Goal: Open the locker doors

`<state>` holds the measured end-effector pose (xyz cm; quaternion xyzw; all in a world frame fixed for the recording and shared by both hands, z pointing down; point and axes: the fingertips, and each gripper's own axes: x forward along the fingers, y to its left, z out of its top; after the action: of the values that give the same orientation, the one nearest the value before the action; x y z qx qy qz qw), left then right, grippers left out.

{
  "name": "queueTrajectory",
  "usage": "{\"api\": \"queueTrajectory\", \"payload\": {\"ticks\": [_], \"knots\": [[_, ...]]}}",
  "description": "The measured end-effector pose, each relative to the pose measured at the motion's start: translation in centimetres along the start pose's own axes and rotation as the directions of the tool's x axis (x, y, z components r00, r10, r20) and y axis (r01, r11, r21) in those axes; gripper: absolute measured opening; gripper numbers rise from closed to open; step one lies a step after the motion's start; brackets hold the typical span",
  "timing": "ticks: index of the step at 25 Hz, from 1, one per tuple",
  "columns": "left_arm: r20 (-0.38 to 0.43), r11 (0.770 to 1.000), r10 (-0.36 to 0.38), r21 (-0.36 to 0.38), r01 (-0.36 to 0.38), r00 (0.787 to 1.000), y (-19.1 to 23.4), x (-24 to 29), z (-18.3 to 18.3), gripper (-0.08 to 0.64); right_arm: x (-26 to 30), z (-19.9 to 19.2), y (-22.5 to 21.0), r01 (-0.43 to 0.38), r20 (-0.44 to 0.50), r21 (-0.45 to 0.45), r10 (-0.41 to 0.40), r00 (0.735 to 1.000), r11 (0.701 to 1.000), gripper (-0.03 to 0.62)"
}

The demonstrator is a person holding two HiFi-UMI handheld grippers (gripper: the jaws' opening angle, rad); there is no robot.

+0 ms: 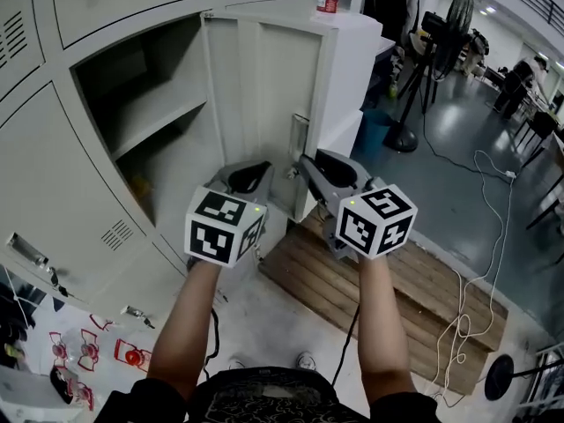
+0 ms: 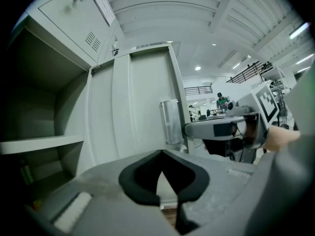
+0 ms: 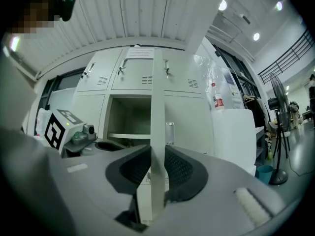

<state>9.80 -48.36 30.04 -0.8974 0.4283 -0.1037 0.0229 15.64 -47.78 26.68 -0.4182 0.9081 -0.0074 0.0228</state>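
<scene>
At the far left, closed locker doors (image 1: 62, 201) are seen, not yet opened. Beside them an open compartment (image 1: 154, 117) is shown with a bare shelf. The left claw (image 1: 249, 179) is held clenched on nothing, just short of the swung-out locker door (image 1: 256, 95). The free edge of that door is pinched between the pads of the right claw (image 1: 308, 167). For the swing to go well, the grip is best kept square to the thin edge and the door led along its hinge arc, so the sheet is neither twisted nor let slip. The compartment's dark lower part cannot be made out. The lowest lockers are cut off by the person's arms. The gap left behind the door, before the white cabinet (image 1: 352, 60), is hidden.
</scene>
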Motion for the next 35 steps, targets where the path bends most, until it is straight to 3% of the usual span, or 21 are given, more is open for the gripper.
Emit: {"api": "queueTrajectory", "payload": {"ticks": [15,27,35], "knots": [[-0.028,0.983,0.178,-0.042,-0.179,0.984,-0.7,2.3,0.0,0.000,1.3,0.1,-5.2,-0.102,-0.013,-0.005,0.102,0.995,0.995,0.089],[-0.046,0.937,0.339,-0.070,-0.342,0.940,-0.1,1.1,0.1,0.000,2.2,0.0,-6.9,-0.162,-0.026,-0.016,0.162,0.987,0.987,0.092],[-0.069,0.920,0.382,-0.069,-0.386,0.922,-0.4,-0.3,-0.3,0.000,0.6,0.6,-6.9,-0.152,-0.015,-0.026,0.152,0.988,0.988,0.103]]}}
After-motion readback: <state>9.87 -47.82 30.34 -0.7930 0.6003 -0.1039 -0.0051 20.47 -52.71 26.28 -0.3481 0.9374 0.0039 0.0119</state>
